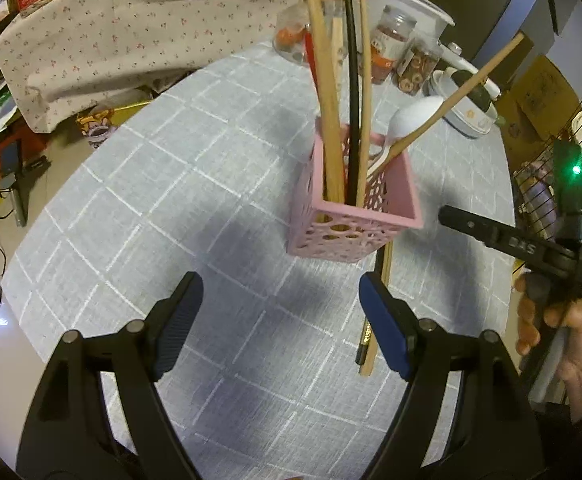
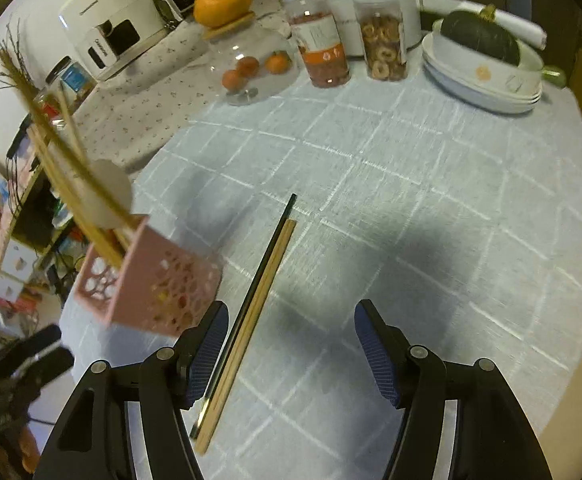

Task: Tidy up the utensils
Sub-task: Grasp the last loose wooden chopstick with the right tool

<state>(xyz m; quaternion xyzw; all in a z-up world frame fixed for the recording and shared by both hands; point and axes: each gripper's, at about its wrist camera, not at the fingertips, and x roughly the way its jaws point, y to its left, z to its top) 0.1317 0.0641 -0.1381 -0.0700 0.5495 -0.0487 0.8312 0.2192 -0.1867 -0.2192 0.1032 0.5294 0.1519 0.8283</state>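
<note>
Pink perforated utensil holder on grey checked tabletop, two loose chopsticks beside it.
Holder contents: wooden chopsticks, black chopstick, white spoon. Loose items: one black chopstick and one wooden chopstick, side by side, flat on tabletop. Left hand-held gripper: jaws spread, nothing between. Right hand-held gripper: jaws spread, empty, left pad just beside the loose pair.

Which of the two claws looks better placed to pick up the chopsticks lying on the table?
The right gripper, probably: its open jaws hang right beside the loose chopsticks. The left gripper faces the pink holder.
</note>
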